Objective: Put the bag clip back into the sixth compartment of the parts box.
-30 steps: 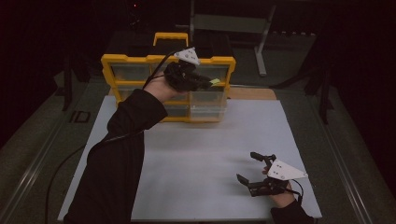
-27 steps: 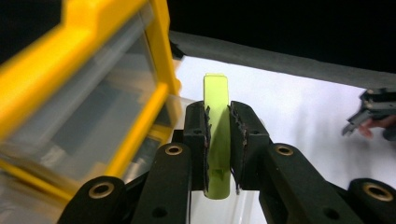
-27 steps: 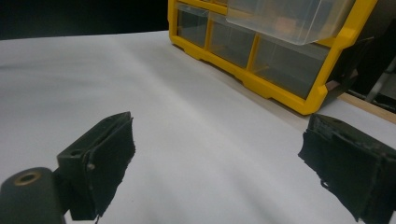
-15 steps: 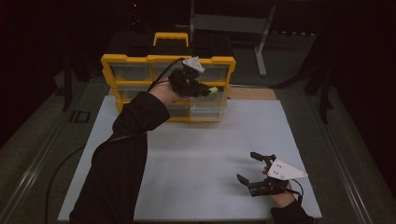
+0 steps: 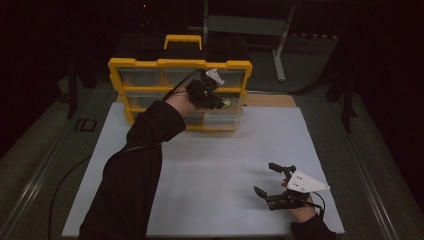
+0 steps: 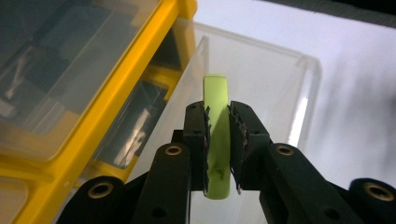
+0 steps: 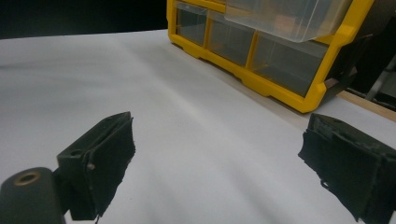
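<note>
- Left tool (image 5: 223, 102) clamped tight on a flat lime-green strip (image 6: 217, 135), pads pressing both faces, strip standing on edge and poking out past the tips.
- Strip up off the desk, held right over a pulled-out clear drawer (image 6: 261, 88) at the front of the yellow organizer (image 5: 150, 63).
- From the high view, same green bit (image 5: 226, 103) showing at the tool tip, level with the middle row of drawers, near the organizer's right side.
- Dark sleeve (image 5: 135, 175) stretching from the bottom edge up to that hand.
- Right tool (image 5: 270, 179) resting low on the white desk (image 5: 210, 165) near the front right corner, jaws spread wide, nothing between them.
- In the right gripper view, both black pads (image 7: 109, 168) far apart with bare white desk in the gap, organizer (image 7: 280, 88) well off in the background with the clear drawer (image 7: 285, 16) sticking out up top.
- Organizer sitting at the far edge of the desk, yellow handle (image 5: 183, 40) on top.
</note>
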Tool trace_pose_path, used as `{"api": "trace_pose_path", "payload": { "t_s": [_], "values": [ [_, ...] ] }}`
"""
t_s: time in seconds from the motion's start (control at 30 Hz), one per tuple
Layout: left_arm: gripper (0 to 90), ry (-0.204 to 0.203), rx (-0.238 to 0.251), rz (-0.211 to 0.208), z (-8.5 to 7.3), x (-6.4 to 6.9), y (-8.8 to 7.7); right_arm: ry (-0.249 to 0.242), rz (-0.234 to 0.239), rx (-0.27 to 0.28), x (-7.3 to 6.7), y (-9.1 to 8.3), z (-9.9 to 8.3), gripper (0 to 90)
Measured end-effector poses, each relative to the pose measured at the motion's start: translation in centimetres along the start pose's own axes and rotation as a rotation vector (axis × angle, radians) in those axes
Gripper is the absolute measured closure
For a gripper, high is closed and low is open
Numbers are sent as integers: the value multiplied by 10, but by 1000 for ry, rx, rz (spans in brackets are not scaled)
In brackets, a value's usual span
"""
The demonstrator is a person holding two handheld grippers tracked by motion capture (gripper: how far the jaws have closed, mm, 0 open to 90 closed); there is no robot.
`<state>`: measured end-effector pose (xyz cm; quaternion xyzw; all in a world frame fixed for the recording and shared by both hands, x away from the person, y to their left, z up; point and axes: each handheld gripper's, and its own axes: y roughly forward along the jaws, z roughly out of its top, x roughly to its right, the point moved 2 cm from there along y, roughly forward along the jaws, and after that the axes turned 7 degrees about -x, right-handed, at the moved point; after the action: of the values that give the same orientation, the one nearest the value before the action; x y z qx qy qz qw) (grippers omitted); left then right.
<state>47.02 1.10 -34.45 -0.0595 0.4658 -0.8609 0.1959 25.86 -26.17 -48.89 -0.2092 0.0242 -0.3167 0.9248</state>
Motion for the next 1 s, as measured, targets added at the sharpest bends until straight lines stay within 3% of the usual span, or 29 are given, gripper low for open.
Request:
{"api": "trace_pose_path", "payload": {
  "t_s": [0.03, 0.13, 0.17, 0.37, 0.4, 0.47, 0.73, 1.0],
  "values": [
    [771, -3, 11, -4, 0, 1, 0, 0, 0, -1, 0, 0, 0, 91],
    [626, -9, 16, 8, 1, 4, 0, -2, -3, -5, 1, 0, -1, 91],
    [535, -7, 9, 20, 2, 4, 0, 2, -3, -7, 2, 0, -1, 91],
    [212, -58, 10, 39, 3, 5, -7, -1, -3, -5, 1, 0, -1, 91],
    [178, -70, 12, 21, 3, 5, -9, -2, -3, -5, 1, 0, -1, 91],
    [8, -79, 17, -27, 1, 4, -12, -3, -3, -6, 1, 0, -1, 91],
    [0, -78, 39, -31, -7, 9, -25, -3, -7, -5, 1, 0, 0, 91],
    [0, -81, 101, -32, -15, 15, -43, 0, -4, -5, 0, 0, 0, 91]
  ]
}}
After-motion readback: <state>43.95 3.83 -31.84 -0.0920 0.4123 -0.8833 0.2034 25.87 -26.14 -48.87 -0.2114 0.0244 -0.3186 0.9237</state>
